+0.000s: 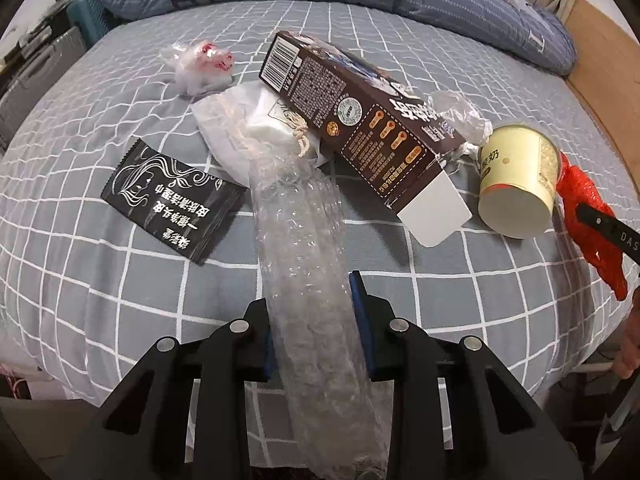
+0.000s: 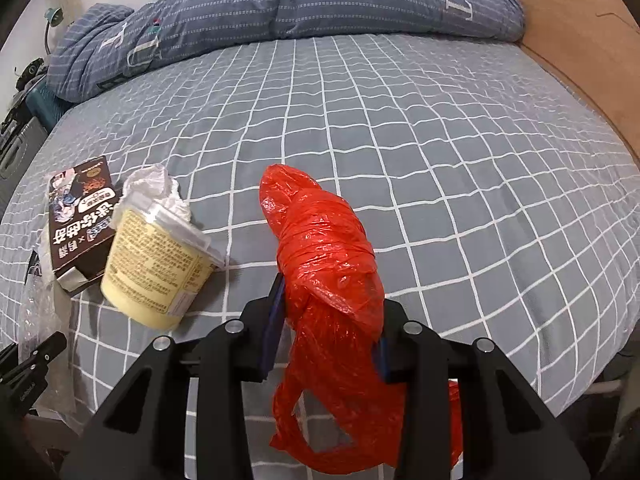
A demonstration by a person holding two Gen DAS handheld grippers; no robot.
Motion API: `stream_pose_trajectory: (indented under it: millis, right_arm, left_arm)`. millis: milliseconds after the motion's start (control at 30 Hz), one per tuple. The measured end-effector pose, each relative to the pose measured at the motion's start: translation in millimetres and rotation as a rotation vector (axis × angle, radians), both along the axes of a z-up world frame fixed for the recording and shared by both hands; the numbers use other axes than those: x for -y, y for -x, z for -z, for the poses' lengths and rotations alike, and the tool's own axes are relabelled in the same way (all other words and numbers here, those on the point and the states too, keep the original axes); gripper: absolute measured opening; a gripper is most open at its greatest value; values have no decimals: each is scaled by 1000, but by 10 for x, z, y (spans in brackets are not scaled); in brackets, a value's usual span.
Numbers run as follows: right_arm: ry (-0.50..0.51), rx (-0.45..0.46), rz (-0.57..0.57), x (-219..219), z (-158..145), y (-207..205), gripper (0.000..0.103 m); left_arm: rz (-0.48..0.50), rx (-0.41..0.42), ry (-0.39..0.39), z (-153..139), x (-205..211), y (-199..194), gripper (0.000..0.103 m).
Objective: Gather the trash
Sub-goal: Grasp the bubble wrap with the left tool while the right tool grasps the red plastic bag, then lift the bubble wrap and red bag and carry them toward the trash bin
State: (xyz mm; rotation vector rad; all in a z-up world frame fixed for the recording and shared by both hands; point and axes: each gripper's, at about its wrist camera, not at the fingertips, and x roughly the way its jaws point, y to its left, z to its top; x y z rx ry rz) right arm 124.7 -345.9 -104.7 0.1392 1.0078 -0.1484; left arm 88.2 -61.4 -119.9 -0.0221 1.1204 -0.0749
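A long strip of clear bubble wrap (image 1: 296, 216) runs from the pile of trash down between the blue pads of my left gripper (image 1: 310, 296), which is shut on it. My right gripper (image 2: 332, 312) is shut on a crumpled red plastic bag (image 2: 320, 232), whose tail hangs below the jaws. On the grey checked bedsheet (image 2: 440, 140) lie a brown cardboard box (image 1: 360, 120), a cream paper cup (image 1: 516, 184) on its side, a black sachet (image 1: 172, 200), a white drawstring pouch (image 1: 240, 136) and a clear wrapper with red print (image 1: 200, 64).
A folded blue quilt (image 2: 280, 4) lies across the far end of the bed. A wooden bed board (image 2: 580, 40) lines the right side. Dark cases and clutter (image 1: 40, 64) stand off the bed's left edge. Crumpled white plastic (image 2: 156, 188) sits by the cup's mouth.
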Motion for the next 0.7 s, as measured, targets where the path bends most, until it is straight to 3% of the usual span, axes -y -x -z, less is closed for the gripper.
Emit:
stream_pose_trajectory:
  millis: [700]
  right_arm:
    - [2, 45, 20, -252, -362, 634, 35]
  left_arm:
    - [-4, 43, 5, -417, -67, 466, 28]
